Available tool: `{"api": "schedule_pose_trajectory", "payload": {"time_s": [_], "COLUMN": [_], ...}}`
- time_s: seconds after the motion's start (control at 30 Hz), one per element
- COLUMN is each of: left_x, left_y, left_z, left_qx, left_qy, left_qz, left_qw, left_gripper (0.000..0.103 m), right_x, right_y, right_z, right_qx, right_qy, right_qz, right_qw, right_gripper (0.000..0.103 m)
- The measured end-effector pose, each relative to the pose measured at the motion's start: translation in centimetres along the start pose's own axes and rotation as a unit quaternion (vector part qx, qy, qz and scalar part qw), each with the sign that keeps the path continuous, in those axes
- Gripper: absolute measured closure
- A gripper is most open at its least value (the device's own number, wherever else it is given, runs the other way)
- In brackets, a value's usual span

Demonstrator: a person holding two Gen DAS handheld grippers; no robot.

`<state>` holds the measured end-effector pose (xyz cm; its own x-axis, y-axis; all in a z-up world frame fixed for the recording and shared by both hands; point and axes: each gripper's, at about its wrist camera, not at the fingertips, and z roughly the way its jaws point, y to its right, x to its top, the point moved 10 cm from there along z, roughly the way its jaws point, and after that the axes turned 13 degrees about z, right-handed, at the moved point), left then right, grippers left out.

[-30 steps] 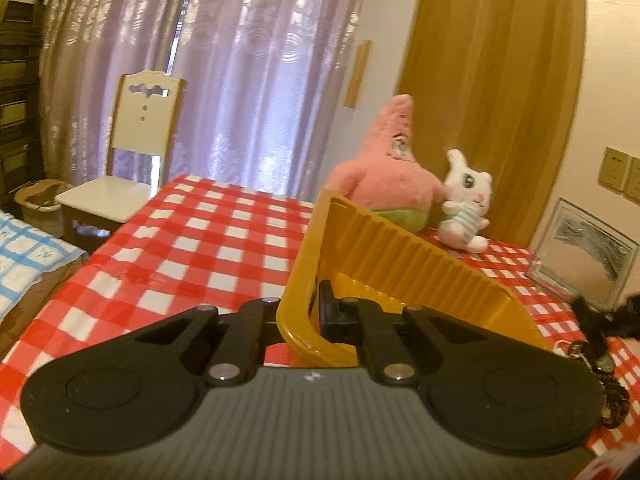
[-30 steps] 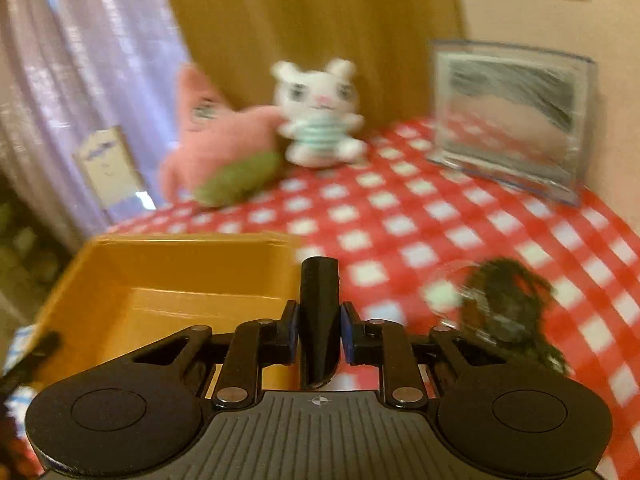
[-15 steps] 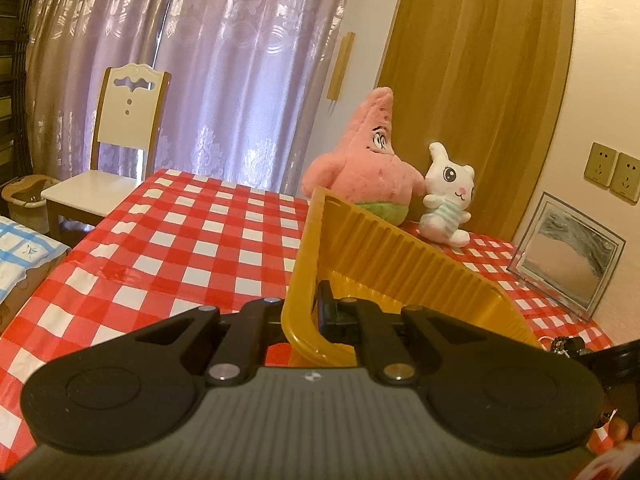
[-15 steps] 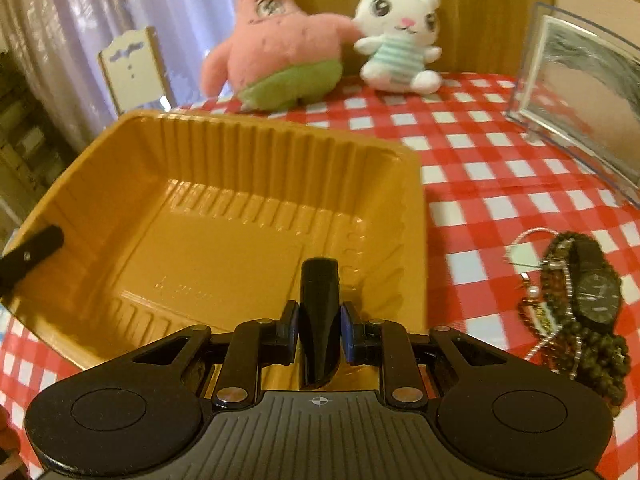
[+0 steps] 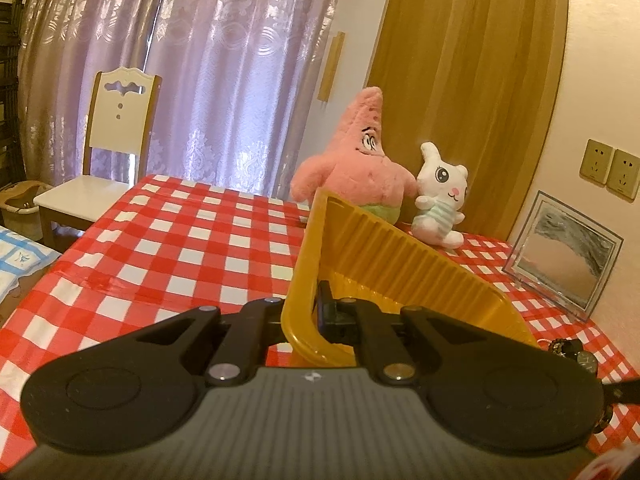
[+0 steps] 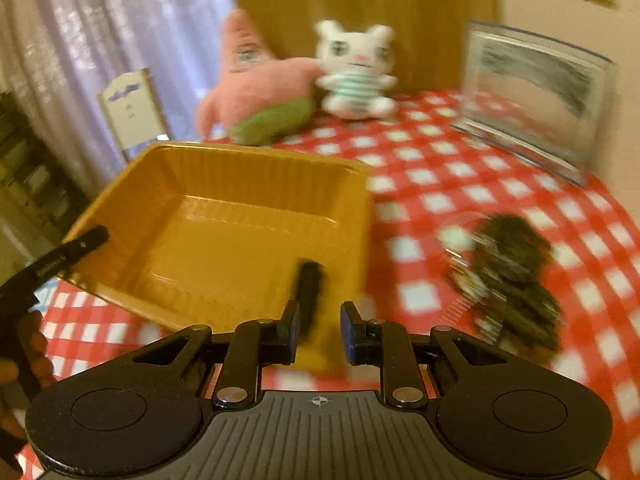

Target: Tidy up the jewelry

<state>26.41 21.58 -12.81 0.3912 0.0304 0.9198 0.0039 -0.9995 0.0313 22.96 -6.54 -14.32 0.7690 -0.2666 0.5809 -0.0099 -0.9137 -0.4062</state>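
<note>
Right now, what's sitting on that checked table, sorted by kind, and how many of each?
Plush toys: 2, the pink star and the white bunny
Yellow tray: 1
Picture frame: 1
Jewelry pile: 1, too blurred to count its pieces
Total: 5

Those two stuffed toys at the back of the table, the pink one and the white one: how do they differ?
Size: the pink star plush is clearly bigger than the white bunny plush.
Shape: the pink star plush rises to one pointed tip, while the white bunny plush has two ears.
Clothing: the pink star plush wears green shorts, the white bunny plush a striped shirt.
Both sit on the checked tablecloth, side by side and touching.
</note>
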Motion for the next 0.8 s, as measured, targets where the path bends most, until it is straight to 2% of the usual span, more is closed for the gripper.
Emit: {"api": "schedule_pose_trajectory", "payload": {"time_s": [0.17,0.33,0.57,0.8], "left_x": [0.2,0.5,0.8,1.1], "left_y": [0.5,0.6,1.6,2.1], "left_z": [0.4,1.0,1.3,2.1], "left_qx": [0.003,0.017,0.036,0.048], "left_qy": [-0.001,-0.006,-0.005,-0.007], "left_qz": [0.001,-0.001,0.008,0.016], "left_qw": [1.0,0.9998,0.9993,0.9987], "left_gripper": [0.098,0.097,0.097,0.096], "right_x": [-0.6,0.1,2.2,4.5], "right_y": [5.5,8.7,9.0,7.4], "right_z": [-2.3,-3.5,-2.9,0.6], "right_qx": [-0.054,-0.072,-0.044,-0.009], "right_qy": [-0.006,-0.002,0.005,0.0], "right_qz": [0.03,0.032,-0.004,-0.07], "right_qw": [0.998,0.997,0.999,0.997], "right_gripper": [0.08,0.08,0.08,0.081]}}
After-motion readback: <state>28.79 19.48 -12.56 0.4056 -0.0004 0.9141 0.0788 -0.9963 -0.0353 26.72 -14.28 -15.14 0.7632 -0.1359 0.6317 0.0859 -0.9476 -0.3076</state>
